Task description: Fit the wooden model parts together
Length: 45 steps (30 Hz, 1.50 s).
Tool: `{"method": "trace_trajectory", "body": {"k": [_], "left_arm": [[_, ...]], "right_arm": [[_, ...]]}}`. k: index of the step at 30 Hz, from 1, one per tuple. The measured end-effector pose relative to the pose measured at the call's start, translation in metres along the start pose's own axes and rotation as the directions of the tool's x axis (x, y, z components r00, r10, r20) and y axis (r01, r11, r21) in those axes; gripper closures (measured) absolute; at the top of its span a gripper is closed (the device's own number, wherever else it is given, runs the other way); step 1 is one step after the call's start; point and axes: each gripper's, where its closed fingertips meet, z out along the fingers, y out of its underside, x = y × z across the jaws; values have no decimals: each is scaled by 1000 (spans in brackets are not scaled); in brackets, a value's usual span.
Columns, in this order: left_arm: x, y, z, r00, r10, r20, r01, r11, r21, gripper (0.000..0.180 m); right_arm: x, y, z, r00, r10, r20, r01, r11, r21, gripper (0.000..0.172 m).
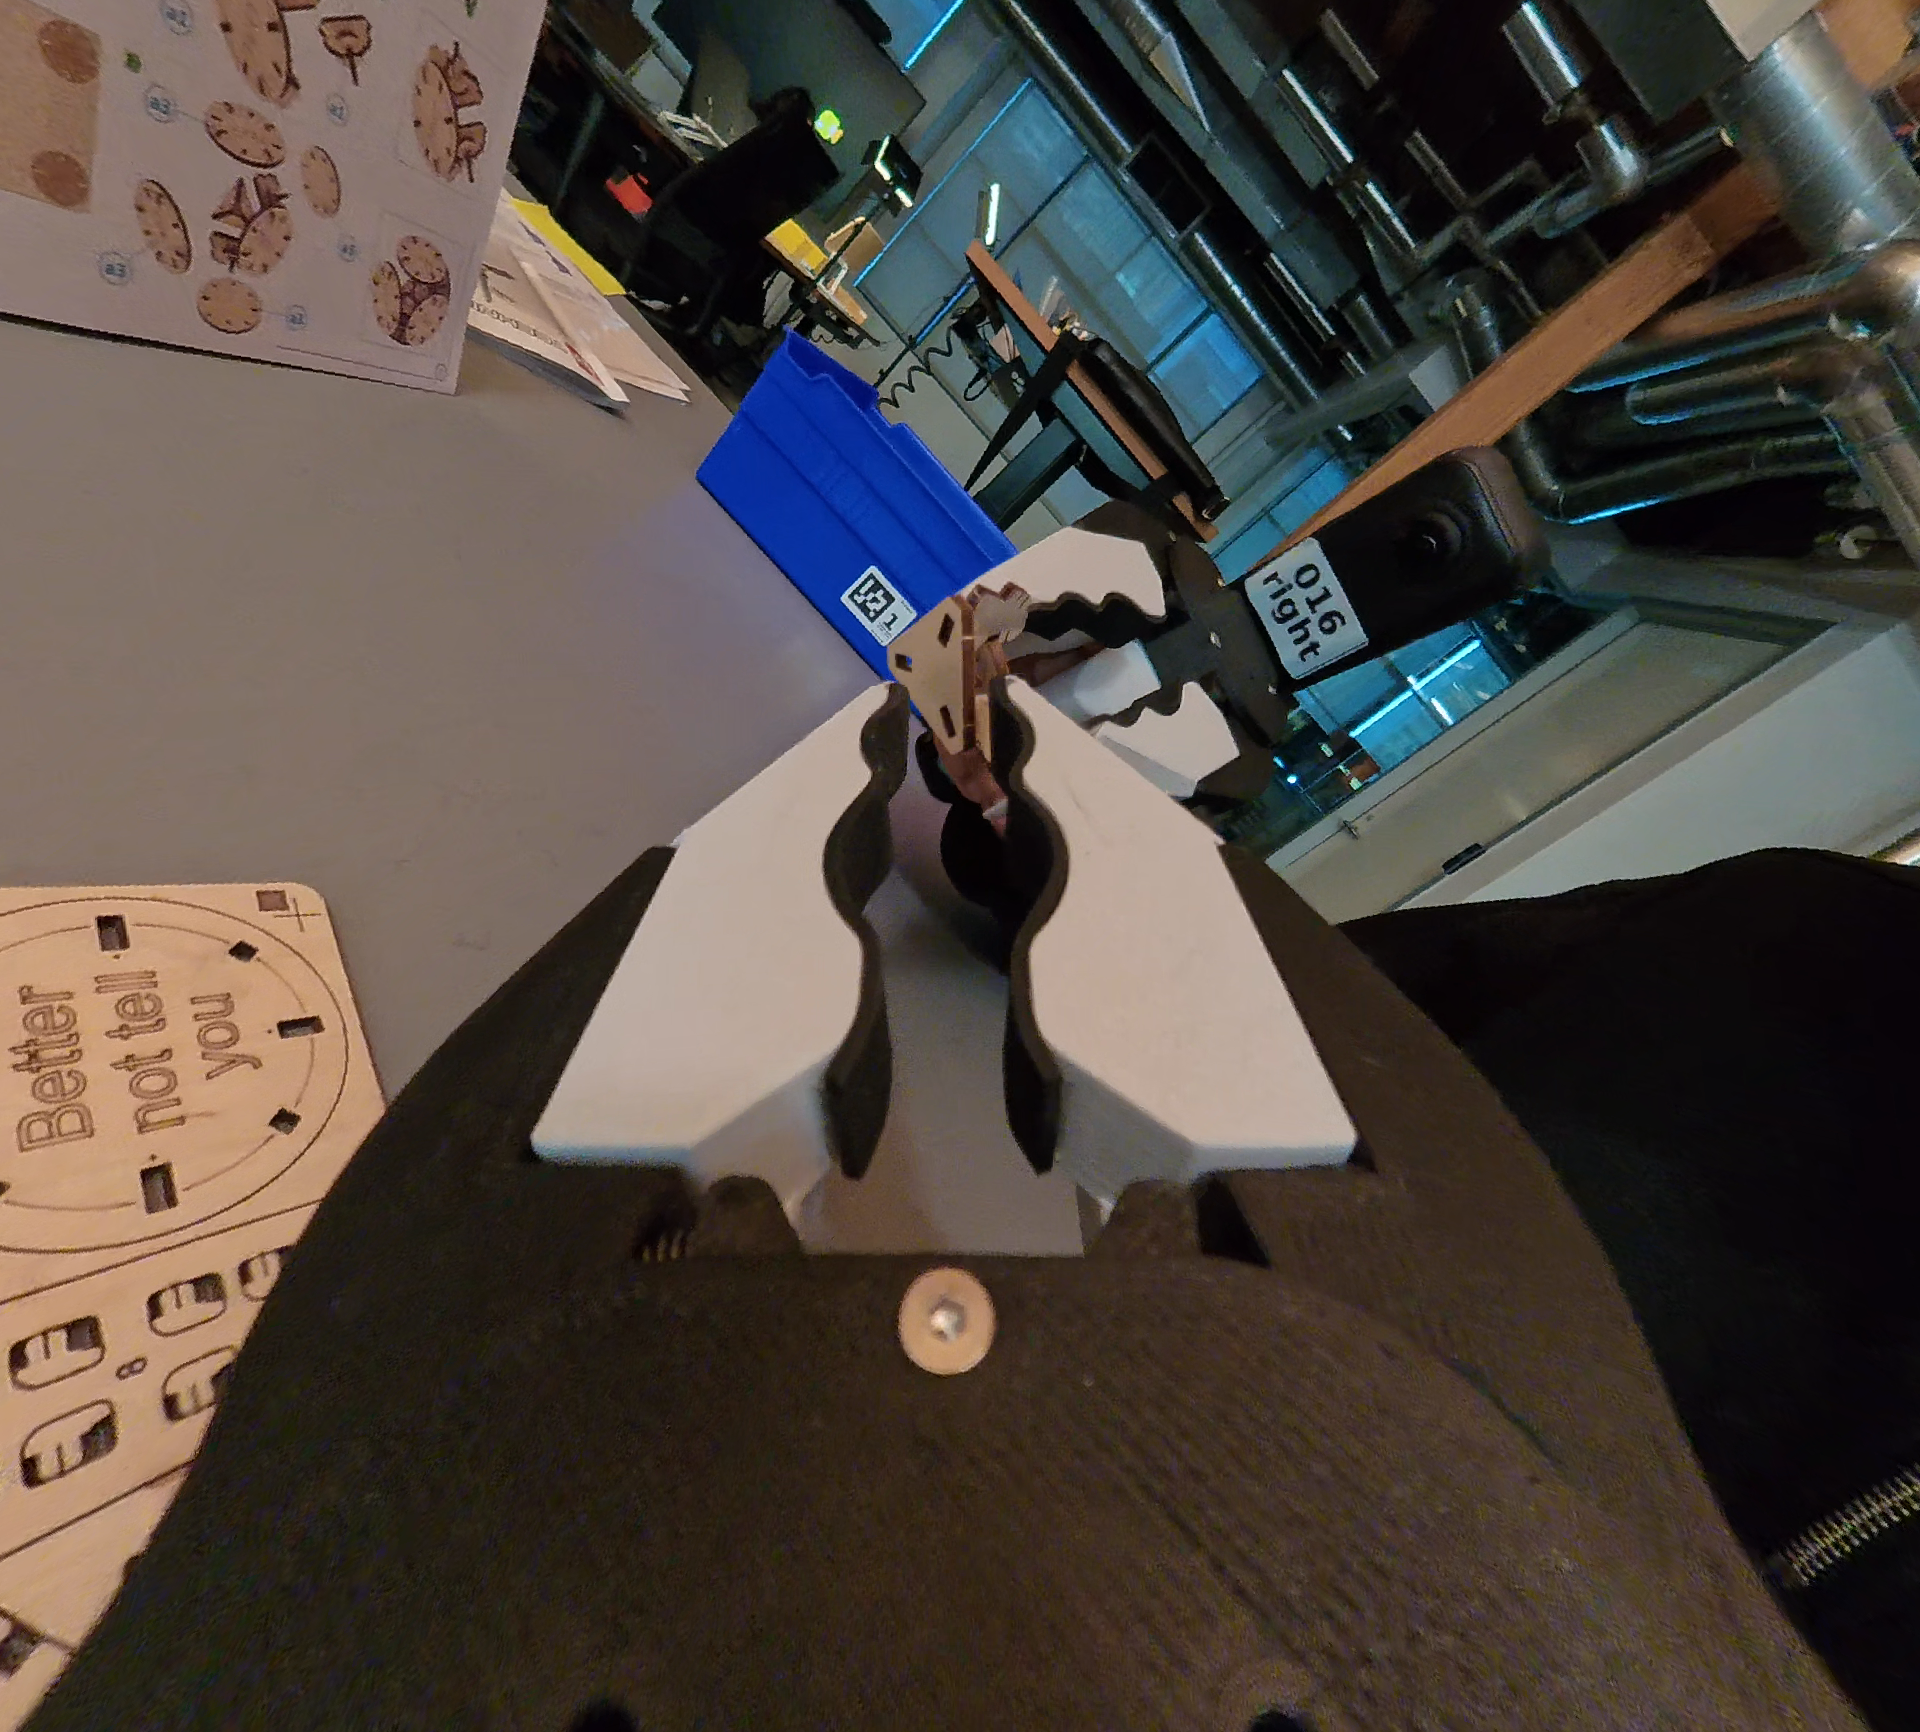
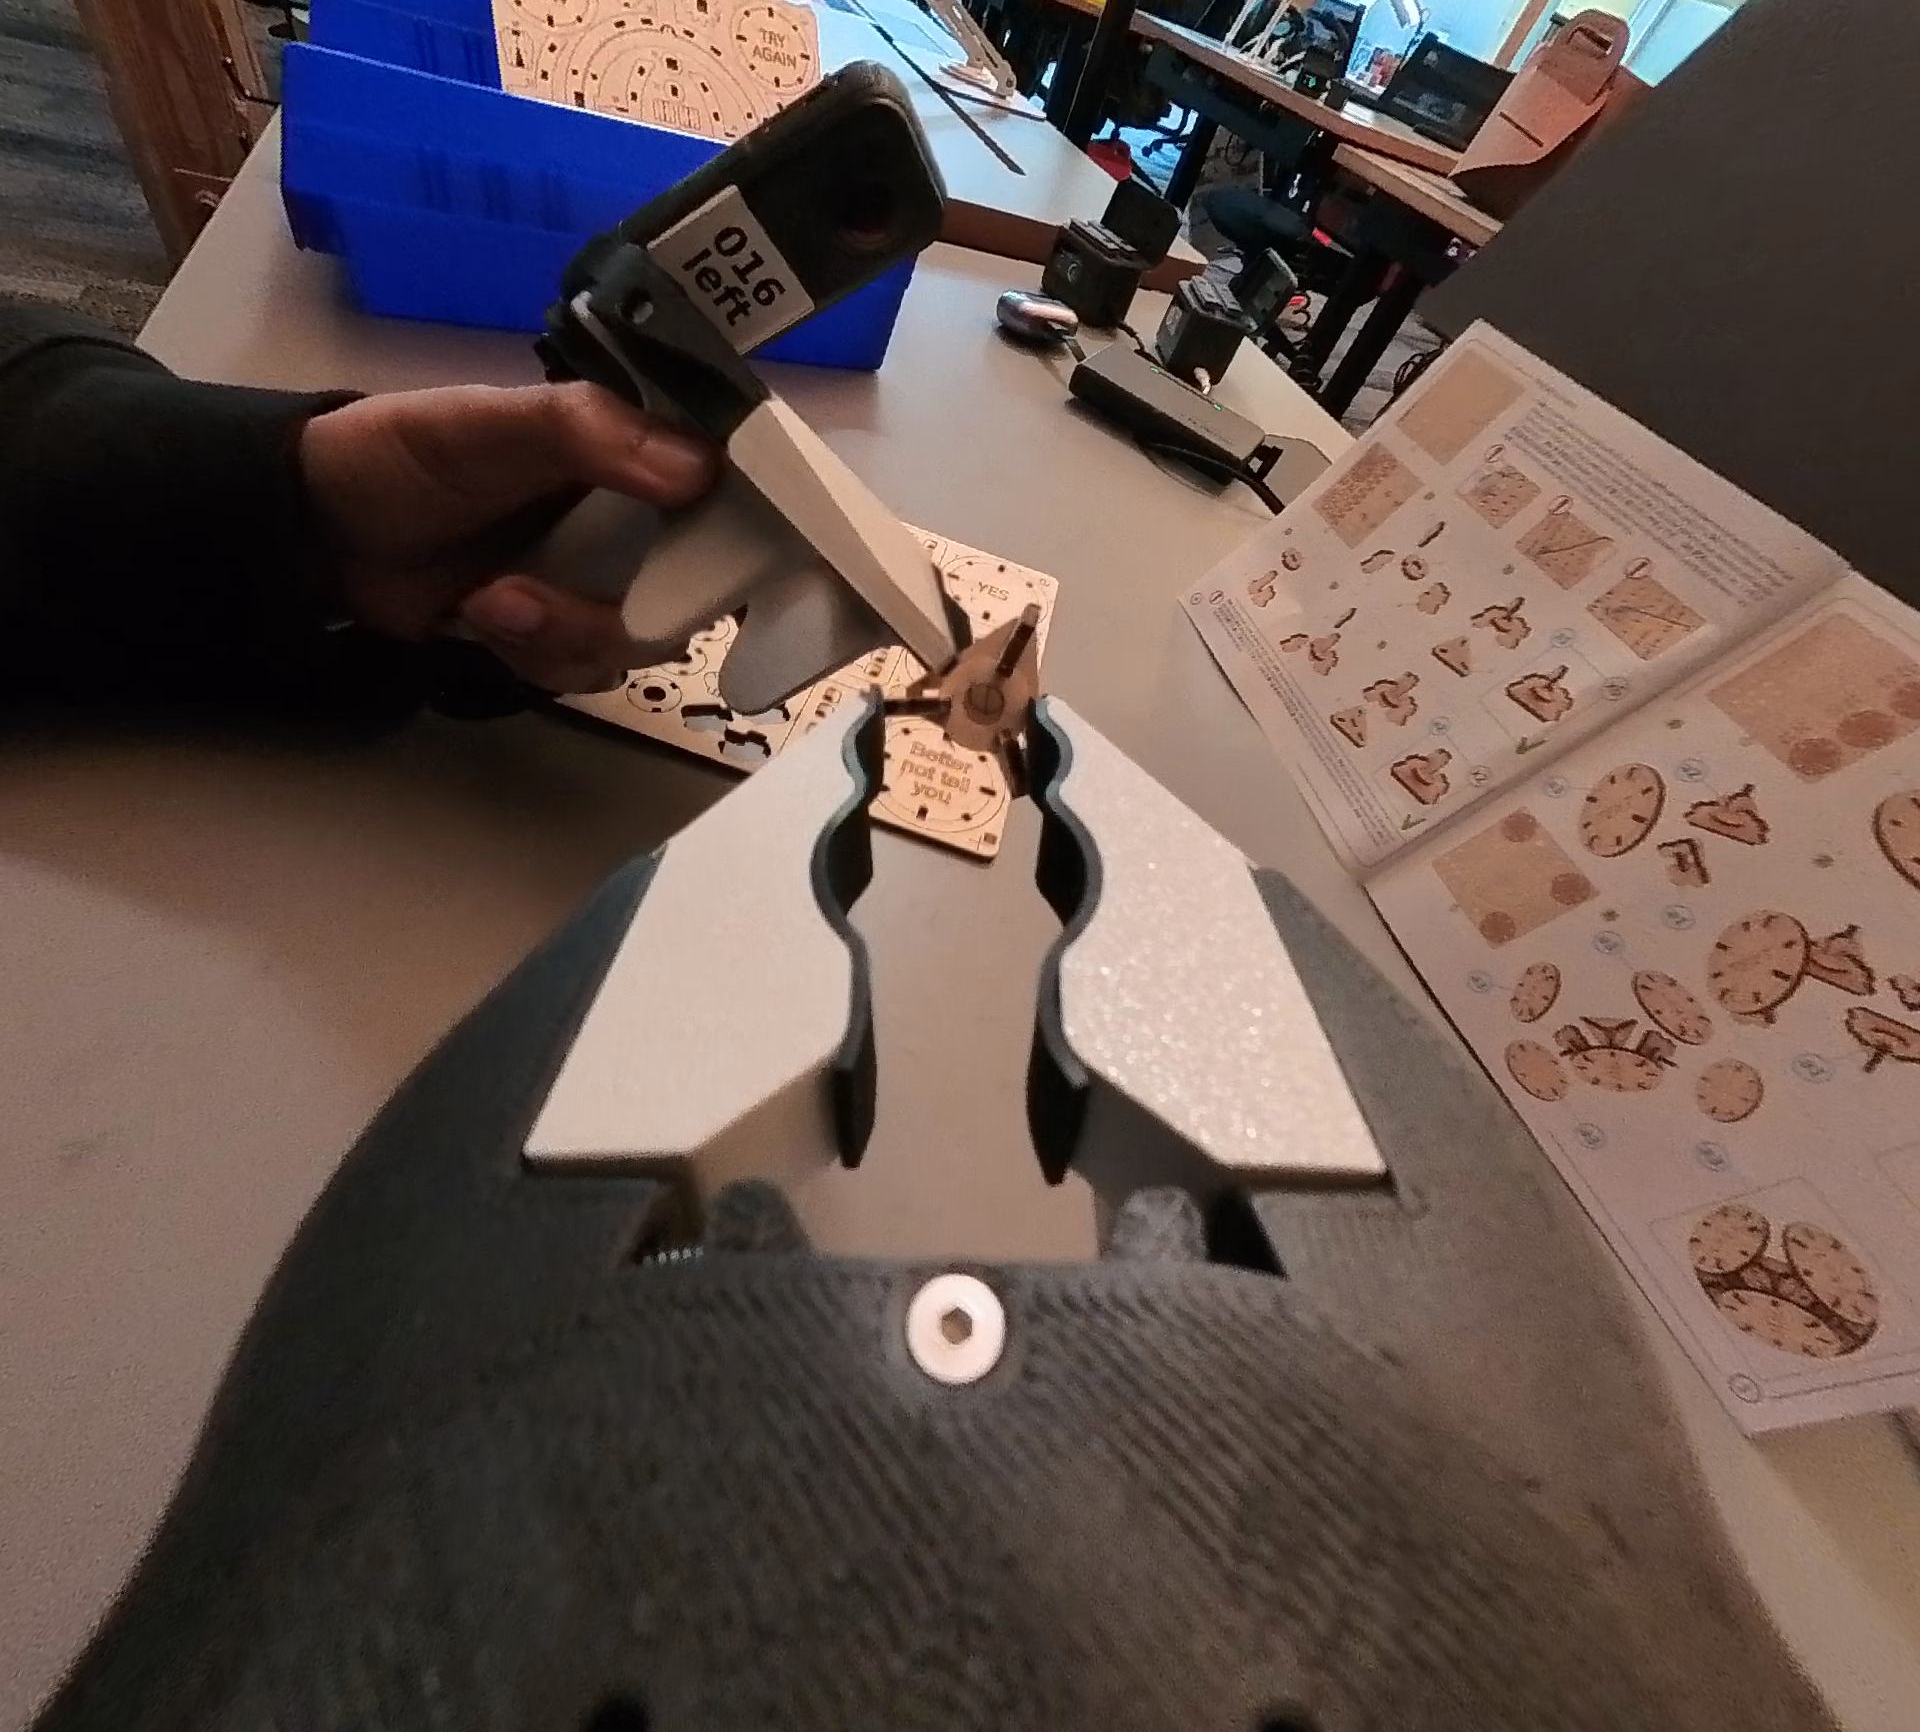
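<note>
A small triangular wooden assembly (image 2: 987, 690) with prongs and a round hub sits between my right gripper's (image 2: 951, 732) fingertips, which press on it from both sides above the table. In the left wrist view the same assembly (image 1: 951, 659) stands at my left gripper's (image 1: 940, 716) tips. It lies against the right pad (image 1: 1013, 747), with a clear gap to the left pad (image 1: 883, 747), so the left gripper is open. The right gripper (image 1: 1117, 659) reaches in from beyond. In the right wrist view a left fingertip (image 2: 935, 638) touches the assembly's upper left.
A laser-cut wooden sheet (image 2: 940, 783) lies on the grey table (image 1: 312, 643) under the grippers, also at the left (image 1: 156, 1111). Printed instruction sheets (image 2: 1558, 747) lie to the right. Blue bins (image 2: 468, 186) stand behind, one holding another wooden sheet. Black chargers (image 2: 1164, 394) sit farther back. Both grippers' tips are close together, under 4 cm apart.
</note>
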Motion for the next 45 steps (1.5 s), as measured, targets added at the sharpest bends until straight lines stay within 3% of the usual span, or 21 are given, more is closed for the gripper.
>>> {"method": "trace_trajectory", "body": {"k": [8, 14, 23, 36, 41, 45], "left_arm": [[-9, 6, 0, 999, 11, 52, -9, 999, -40, 175], [-15, 11, 1, 996, -44, 77, 48, 997, -52, 178], [-8, 4, 0, 972, -228, -57, 229, 973, 10, 178], [1, 1, 0, 953, -265, -144, 271, 963, 18, 177], [0, 0, -1, 950, -276, -147, 283, 959, 28, 177], [-1, -7, -6, 928, -319, -191, 335, 940, 62, 178]], "right_arm": [[0, 8, 4, 997, -72, -30, 70, 995, -66, 146], [1, 12, 6, 999, -36, -31, 34, 997, -72, 146], [4, 3, 5, 999, 14, -41, -13, 1000, 14, 146], [3, -6, 2, 999, 44, -27, -42, 996, 73, 147], [3, -7, 3, 997, -19, -74, 24, 998, 60, 146], [5, -15, -1, 997, 6, -72, 2, 994, 106, 138]]}}
